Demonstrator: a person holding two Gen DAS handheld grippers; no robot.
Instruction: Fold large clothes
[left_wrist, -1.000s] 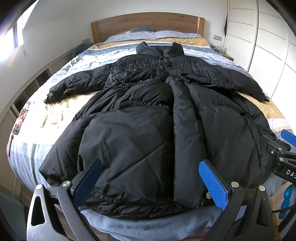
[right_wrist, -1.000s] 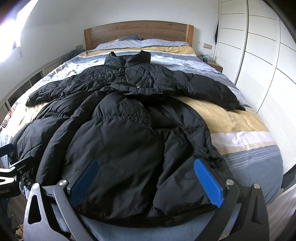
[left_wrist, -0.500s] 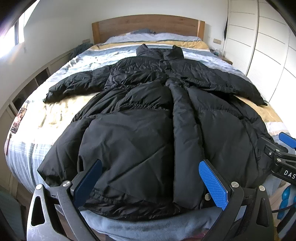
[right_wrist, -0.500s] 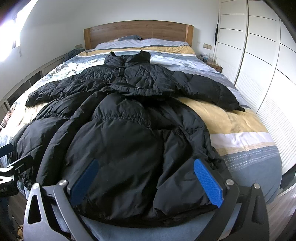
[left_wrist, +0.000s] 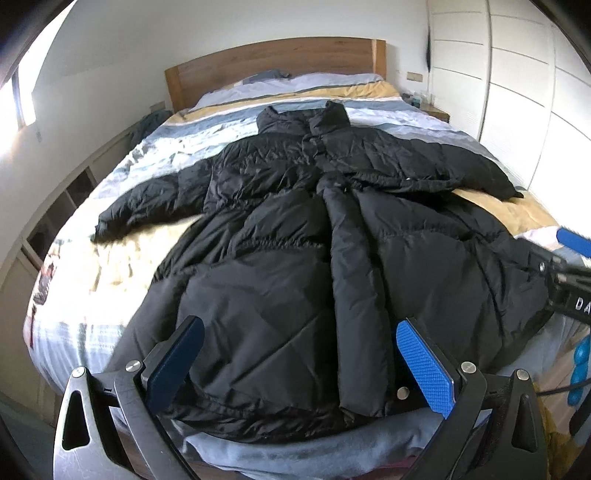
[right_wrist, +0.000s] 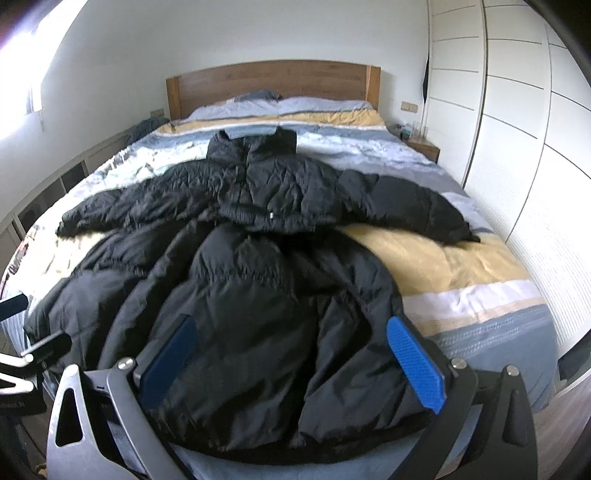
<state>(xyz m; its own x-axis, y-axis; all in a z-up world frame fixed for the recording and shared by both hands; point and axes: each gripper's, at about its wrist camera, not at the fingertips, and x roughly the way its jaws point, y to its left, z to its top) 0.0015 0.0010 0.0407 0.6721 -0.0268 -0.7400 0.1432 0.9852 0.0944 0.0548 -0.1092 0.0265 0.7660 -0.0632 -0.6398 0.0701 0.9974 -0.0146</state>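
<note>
A long black puffer coat (left_wrist: 295, 258) lies spread front-up on the bed, collar toward the headboard, both sleeves stretched out sideways. Its hem hangs near the foot edge. My left gripper (left_wrist: 301, 363) is open above the hem's left half, blue pads wide apart and nothing between them. My right gripper (right_wrist: 291, 363) is open over the hem's right half (right_wrist: 280, 350), also holding nothing. The right gripper's tip (left_wrist: 569, 266) shows at the right edge of the left wrist view. In the right wrist view the left gripper (right_wrist: 22, 332) shows at the left edge.
The bed (right_wrist: 461, 266) has a striped yellow, grey and white cover and a wooden headboard (left_wrist: 280, 66). White wardrobe doors (right_wrist: 517, 147) run along the right side. A low shelf unit (left_wrist: 55, 221) lines the left wall. A nightstand (right_wrist: 421, 147) stands at the back right.
Both grippers have risen and pulled back slightly, so more of the coat and bed shows. The coat lies as before, and both grippers stay open.
</note>
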